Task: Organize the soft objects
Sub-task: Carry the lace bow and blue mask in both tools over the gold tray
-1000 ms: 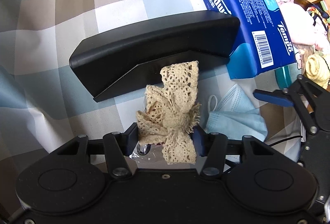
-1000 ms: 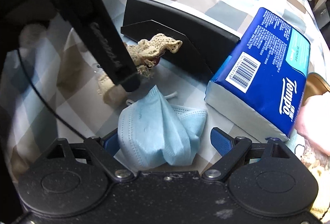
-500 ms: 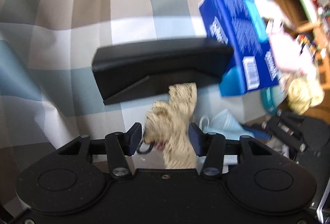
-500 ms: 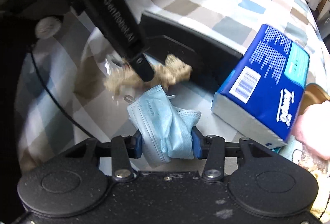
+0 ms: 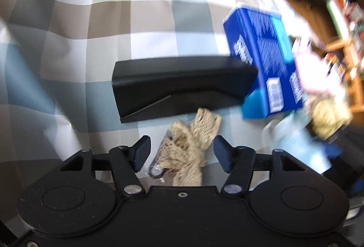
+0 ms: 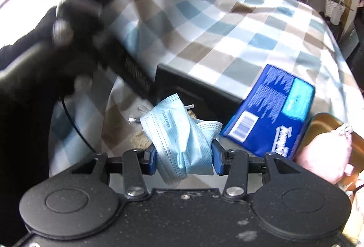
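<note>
Letting go cleanly is the trick on the left view: the left gripper (image 5: 182,152) is opening, its pads clear of the lace bow (image 5: 193,144) that sits between them just below the black case (image 5: 179,85), so lift straight up without snagging it. Blue tissue pack (image 5: 266,65) sits right beside the case.

Right view: right gripper (image 6: 183,158) is clamped on the mask (image 6: 179,133), held above the checked cloth (image 6: 227,38). Tissue pack (image 6: 273,110) and pink plush (image 6: 325,153) crowd the right, so I'd carry it high.

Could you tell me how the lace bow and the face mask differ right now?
The lace bow is beige openwork; the face mask is smooth pale blue. The bow lies loose between the opening left tongs; the mask is pinched, crumpled, in the right tongs. Both are soft fabric.
</note>
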The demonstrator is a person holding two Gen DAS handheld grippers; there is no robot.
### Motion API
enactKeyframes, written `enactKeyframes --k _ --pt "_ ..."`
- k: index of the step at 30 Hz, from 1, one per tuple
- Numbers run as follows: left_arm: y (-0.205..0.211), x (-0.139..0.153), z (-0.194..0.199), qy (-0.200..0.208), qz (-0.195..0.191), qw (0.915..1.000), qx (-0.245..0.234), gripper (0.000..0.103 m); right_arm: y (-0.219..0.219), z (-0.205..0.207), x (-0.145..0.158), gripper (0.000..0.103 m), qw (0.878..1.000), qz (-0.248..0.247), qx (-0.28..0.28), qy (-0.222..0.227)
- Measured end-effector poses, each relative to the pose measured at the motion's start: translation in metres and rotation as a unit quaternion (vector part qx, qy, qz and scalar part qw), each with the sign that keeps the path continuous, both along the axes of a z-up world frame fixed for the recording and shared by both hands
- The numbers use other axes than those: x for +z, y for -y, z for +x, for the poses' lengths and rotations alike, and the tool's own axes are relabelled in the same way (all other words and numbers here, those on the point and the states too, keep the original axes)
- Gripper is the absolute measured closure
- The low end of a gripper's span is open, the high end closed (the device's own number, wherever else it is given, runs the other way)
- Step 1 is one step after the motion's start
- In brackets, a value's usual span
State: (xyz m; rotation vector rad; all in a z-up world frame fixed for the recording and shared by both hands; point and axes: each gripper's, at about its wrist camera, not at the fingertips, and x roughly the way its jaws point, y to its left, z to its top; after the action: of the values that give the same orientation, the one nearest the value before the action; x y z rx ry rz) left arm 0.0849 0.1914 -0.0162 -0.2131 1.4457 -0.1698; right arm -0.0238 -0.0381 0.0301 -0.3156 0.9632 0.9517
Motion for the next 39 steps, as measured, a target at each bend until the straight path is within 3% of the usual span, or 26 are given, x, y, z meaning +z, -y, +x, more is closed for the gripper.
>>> enactKeyframes --k 2,12,24,32,39 --pt "0.008 -0.005 0.000 -0.008 0.019 0.9996 -0.017 0.045 0.006 0.007 0.007 0.058 1.000 0.011 -0.012 0.001" --pt "0.029 -0.020 -0.001 -0.030 0.043 0.9965 -0.065 0.045 0.043 0.045 0.046 0.058 0.994 0.059 -0.090 0.028" --pt "0.069 -0.048 -0.007 -0.056 0.113 0.9829 -0.134 0.041 0.096 0.087 0.065 0.058 0.974 0.068 -0.212 0.042" --pt "0.065 -0.036 -0.010 -0.032 0.101 0.9880 -0.113 0.053 0.115 0.096 0.070 0.058 0.963 0.059 -0.252 0.068" --pt "0.065 0.002 -0.020 0.025 0.097 0.9902 -0.097 0.053 0.159 0.124 0.077 0.058 0.935 0.051 -0.341 0.081"
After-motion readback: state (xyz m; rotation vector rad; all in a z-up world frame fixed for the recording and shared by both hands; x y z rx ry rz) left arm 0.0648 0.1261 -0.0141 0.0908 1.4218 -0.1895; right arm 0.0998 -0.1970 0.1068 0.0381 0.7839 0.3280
